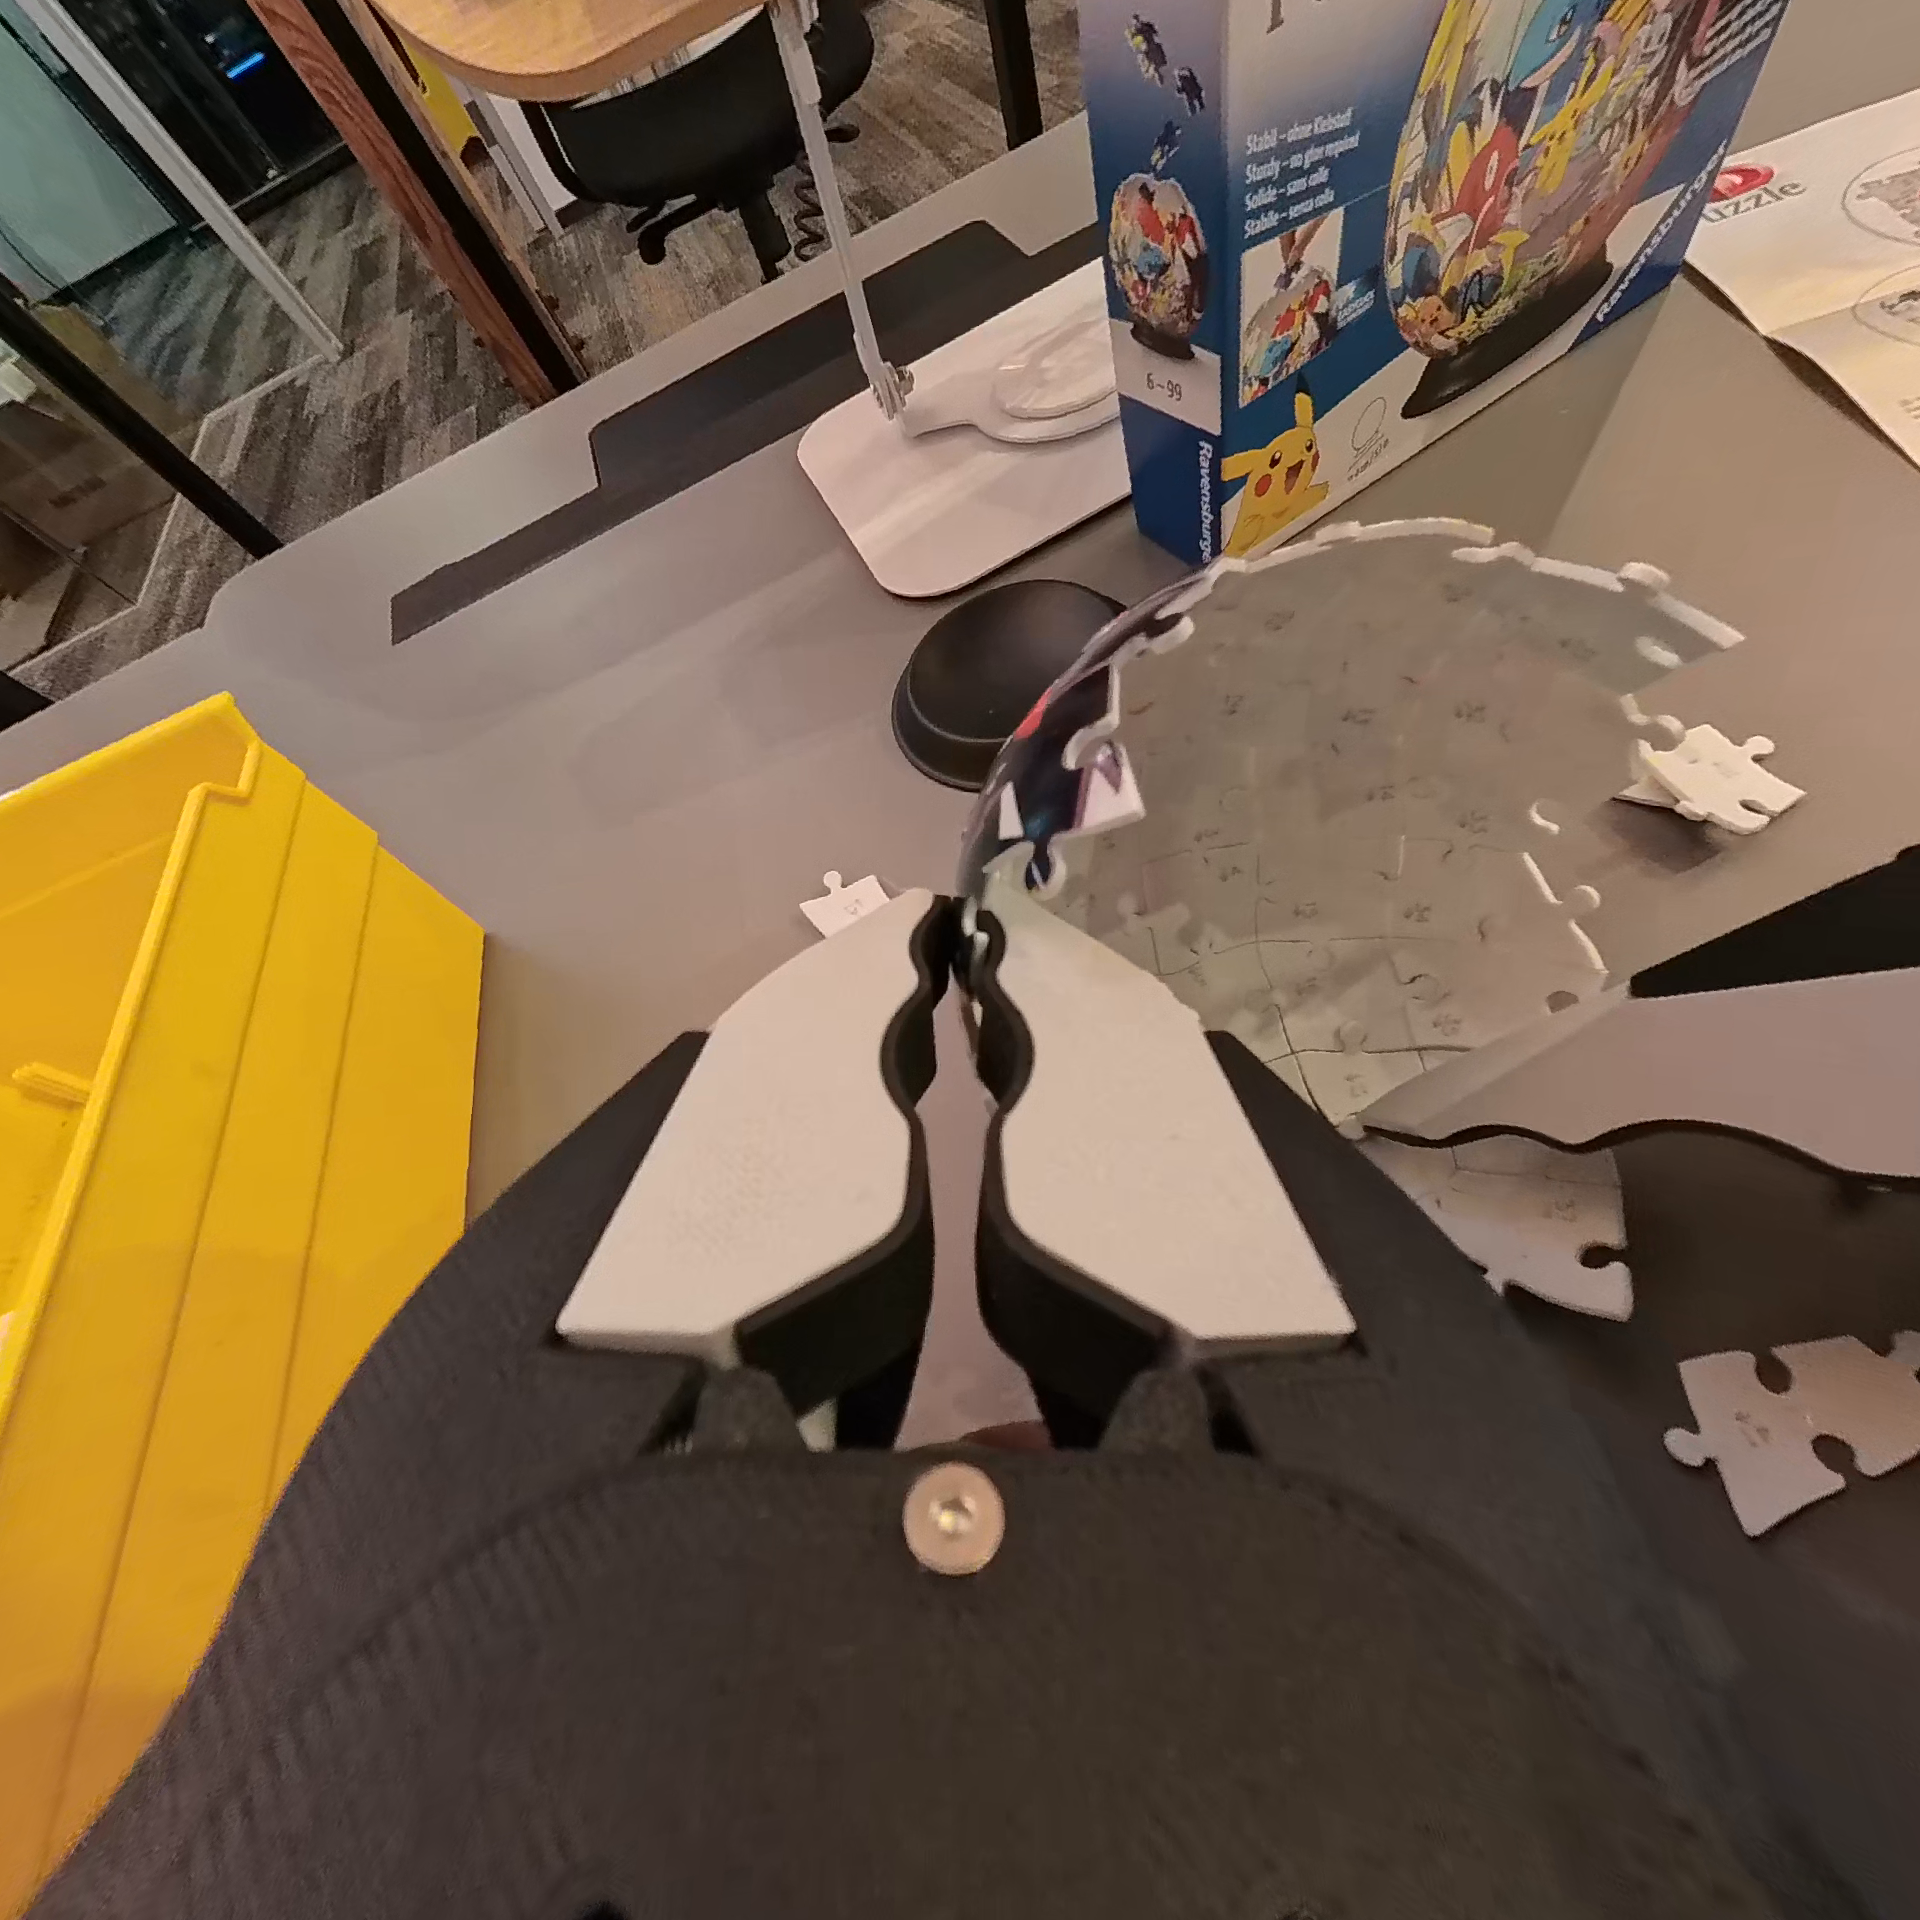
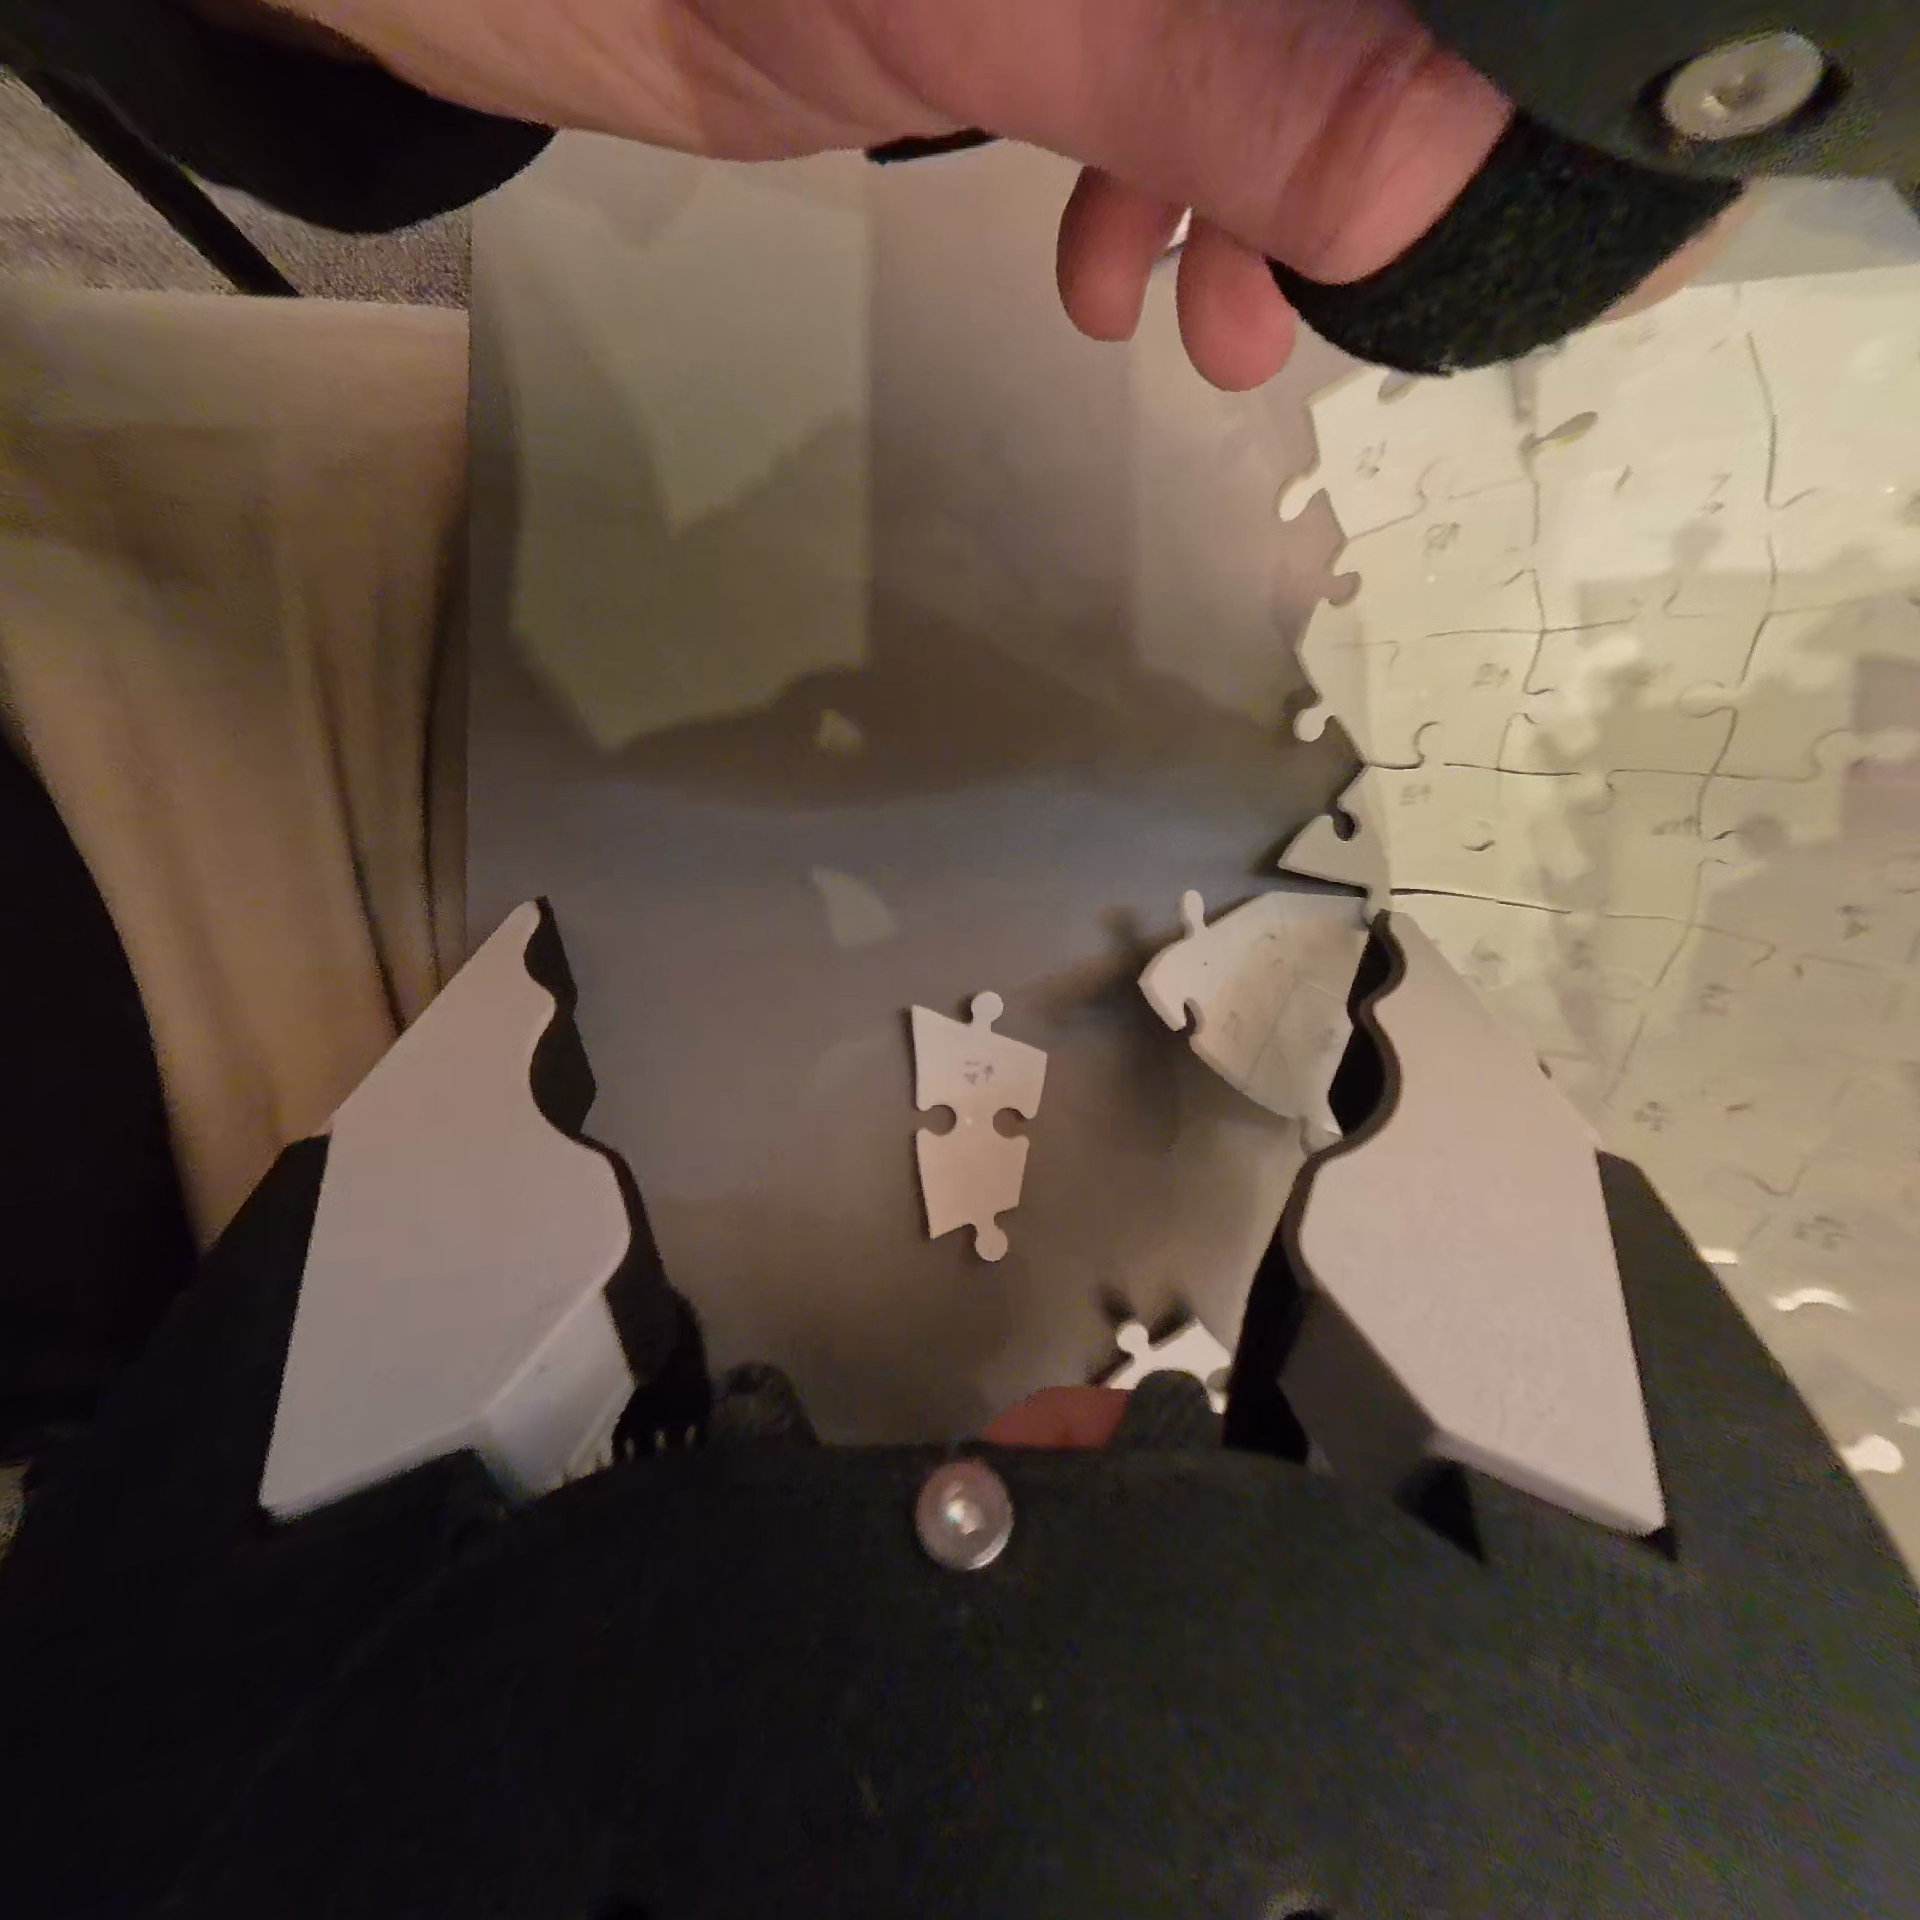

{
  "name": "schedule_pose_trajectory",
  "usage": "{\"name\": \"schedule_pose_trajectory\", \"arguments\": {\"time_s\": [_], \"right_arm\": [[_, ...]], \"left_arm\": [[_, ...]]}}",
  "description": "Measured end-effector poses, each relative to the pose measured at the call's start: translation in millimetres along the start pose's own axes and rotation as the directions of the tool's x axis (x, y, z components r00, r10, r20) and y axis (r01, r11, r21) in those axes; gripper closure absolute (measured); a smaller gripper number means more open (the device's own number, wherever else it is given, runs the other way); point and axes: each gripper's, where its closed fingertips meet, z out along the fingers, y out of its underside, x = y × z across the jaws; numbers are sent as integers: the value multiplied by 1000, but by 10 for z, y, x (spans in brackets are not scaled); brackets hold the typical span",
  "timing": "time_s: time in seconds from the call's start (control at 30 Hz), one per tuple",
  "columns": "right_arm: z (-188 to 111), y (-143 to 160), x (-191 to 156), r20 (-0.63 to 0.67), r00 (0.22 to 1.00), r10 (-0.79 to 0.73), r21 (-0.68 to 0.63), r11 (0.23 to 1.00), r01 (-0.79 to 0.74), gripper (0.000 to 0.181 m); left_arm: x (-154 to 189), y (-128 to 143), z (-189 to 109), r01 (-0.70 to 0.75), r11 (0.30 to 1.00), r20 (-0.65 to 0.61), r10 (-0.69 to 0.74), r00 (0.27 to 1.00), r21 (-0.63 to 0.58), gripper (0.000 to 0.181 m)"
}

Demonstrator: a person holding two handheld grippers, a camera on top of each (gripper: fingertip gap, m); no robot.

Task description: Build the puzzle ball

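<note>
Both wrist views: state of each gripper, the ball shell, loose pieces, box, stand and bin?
left gripper: shut on the shell's rim
right gripper: open, empty
ball shell: partly built, white inside showing
joined pair: flat, face down
puzzle box: upright
black stand: bare
yellow bin: contents hidden

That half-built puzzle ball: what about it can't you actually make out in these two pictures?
- Left wrist view: the rim of the puzzle shell where the left gripper clamps it is hidden by the fingertips; the right gripper's finger covers its lower edge.
- Its printed outside faces away, apart from one strip.
- Right wrist view: the shell is cut off by the frame's right edge, and the right gripper hides part of a small joined cluster.
</note>
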Motion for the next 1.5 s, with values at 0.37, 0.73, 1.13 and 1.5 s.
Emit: {"name": "schedule_pose_trajectory", "arguments": {"time_s": [0.37,0.73,1.13,1.5], "right_arm": [[-123,108,-7,-7,1000,28,-50,998,-29,47],[-91,114,2,-7,999,32,-48,998,-32,48],[-44,7,176,-71,997,-7,-41,999,4,41],[37,19,210,-40,998,49,-81,995,-52,32]], "left_arm": [[-22,36,22,11,1000,0,-11,1000,-12,179],[1,19,16,-26,1000,19,27,999,-10,179],[5,14,17,-45,999,22,45,999,-8,179],[18,2,16,-59,998,21,59,998,-3,179]]}}
